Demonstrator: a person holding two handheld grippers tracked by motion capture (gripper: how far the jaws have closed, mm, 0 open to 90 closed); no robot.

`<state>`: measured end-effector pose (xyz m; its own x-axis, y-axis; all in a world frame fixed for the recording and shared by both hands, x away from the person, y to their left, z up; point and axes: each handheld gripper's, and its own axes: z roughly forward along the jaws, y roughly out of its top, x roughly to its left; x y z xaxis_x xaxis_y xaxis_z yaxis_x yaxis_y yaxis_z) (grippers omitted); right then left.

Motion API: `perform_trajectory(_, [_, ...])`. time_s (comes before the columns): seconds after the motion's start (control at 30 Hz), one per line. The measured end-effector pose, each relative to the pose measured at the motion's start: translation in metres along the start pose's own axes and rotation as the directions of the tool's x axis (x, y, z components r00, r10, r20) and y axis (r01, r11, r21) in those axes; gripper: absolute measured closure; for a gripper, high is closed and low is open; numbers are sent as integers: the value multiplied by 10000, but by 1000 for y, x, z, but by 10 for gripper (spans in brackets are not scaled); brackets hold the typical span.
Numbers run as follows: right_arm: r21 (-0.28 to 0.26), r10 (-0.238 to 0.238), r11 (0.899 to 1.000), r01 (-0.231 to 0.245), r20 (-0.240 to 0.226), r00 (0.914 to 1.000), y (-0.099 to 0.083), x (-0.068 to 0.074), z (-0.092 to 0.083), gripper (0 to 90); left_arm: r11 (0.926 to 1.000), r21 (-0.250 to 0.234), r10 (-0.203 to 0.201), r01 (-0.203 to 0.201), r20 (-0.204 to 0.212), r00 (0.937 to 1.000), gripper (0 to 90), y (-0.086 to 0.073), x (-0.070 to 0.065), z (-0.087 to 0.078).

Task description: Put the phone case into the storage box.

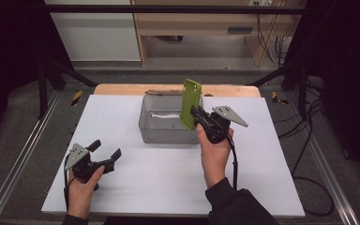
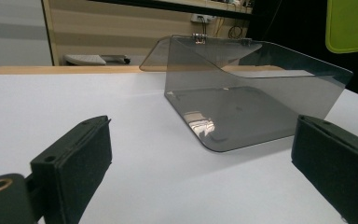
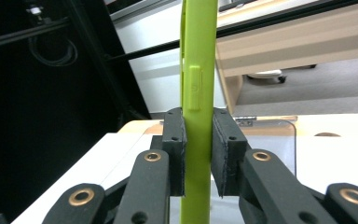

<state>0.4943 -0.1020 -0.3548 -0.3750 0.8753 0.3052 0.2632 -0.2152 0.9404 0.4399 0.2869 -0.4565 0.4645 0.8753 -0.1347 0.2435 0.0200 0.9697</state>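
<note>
Lime-green phone case, thin and flat with rounded corners, held upright above the right rim of a smoky clear bin in the high view. Clamped by the right gripper, jaws shut on its lower part. Bin near the far middle of a white table, well apart from every edge, with a pale scrap lying inside. Left gripper low at the near left, jaws spread wide, nothing between them. Broad bare table between the two hands and in front of the bin.

From the left gripper view: black pads far apart over bare white surface, bin ahead and to the right, tinted walls see-through, a corner of the green case at the top right.

From the right gripper view: case seen edge-on, standing vertical, a raised side button on its rim, both pads pressed flat against its faces. Bin rim just behind.
</note>
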Motion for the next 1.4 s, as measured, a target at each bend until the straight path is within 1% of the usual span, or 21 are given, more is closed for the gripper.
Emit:
perform_trajectory(0.13, [-124, -247, 9996, 252, 379, 9990, 0, 2, 5, 776, 10000, 6, -8, 8, -32, 10000, 47, -1, 1, 0])
perform_trajectory(0.27, [-158, -463, 9988, 473, 585, 9972, 1, 3, 9, 775, 10000, 3, -34, 34, -8, 10000, 47, -2, 0, 0])
perform_trajectory(0.4, [-108, -689, 9975, 700, 820, 9943, 1, 6, 14, 775, 9999, -32, 151, -151, -7, 9999, 44, -1, 1, 0])
perform_trajectory(0.6, [-71, -951, 9953, 964, 1031, 9901, 3, 7, 18, 776, 9998, -170, 69, -69, -48, 10000, 39, 0, 4, -2])
perform_trajectory(0.77, [-14, -963, 9953, 971, 1171, 9884, 4, 3, 21, 775, 9997, -223, 116, -117, -39, 9999, 36, 0, 5, -3])
perform_trajectory(0.9, [42, -992, 9950, 995, 1231, 9874, 5, 1, 21, 776, 9992, -224, 340, -340, -1, 9994, 32, 1, 5, -3])
perform_trajectory(1.0, [92, -1034, 9946, 1031, 1261, 9866, 5, -1, 21, 775, 9983, -272, 517, -512, 165, 9985, 28, 0, 6, -4])
perform_trajectory(1.2, [116, -973, 9953, 966, 1324, 9864, 7, -5, 20, 776, 9983, -259, 530, -524, 224, 9983, 27, 0, 5, -4])
perform_trajectory(1.4, [208, -1079, 9941, 1060, 1395, 9843, 9, -8, 21, 776, 9978, -210, 637, -630, 300, 9975, 27, 0, 4, -3])
